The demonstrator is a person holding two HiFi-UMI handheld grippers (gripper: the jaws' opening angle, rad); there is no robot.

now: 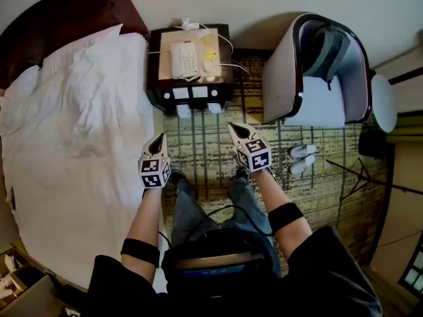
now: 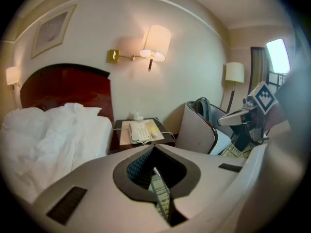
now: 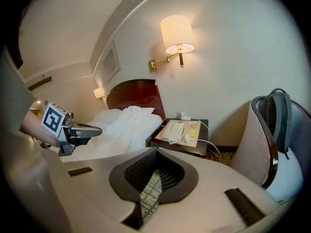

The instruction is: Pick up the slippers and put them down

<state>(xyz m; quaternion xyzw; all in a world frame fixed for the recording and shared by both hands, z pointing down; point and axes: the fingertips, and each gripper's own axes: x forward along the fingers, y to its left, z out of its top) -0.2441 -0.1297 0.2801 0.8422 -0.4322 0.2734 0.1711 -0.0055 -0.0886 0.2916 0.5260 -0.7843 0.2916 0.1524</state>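
the left tool (image 1: 159, 139) and the right tool (image 1: 235, 129) were held side by side over the person's legs, each with its jaws pressed together and nothing between them. below them spread the patterned carpet (image 1: 211, 157). farther on, two white slippers (image 1: 184, 111) sat on the carpet at the foot of the bedside table (image 1: 156, 61), a little apart from each other and well clear of both tools. another white pair (image 1: 302, 158) lay near the armchair (image 1: 281, 78) on the right. a white telephone (image 1: 184, 59) rested on the table. the bed (image 1: 73, 131) with rumpled white covers lay on the left, a grey backpack (image 1: 327, 51) sat in the armchair, and a lit wall lamp (image 2: 156, 42) hung above the table.
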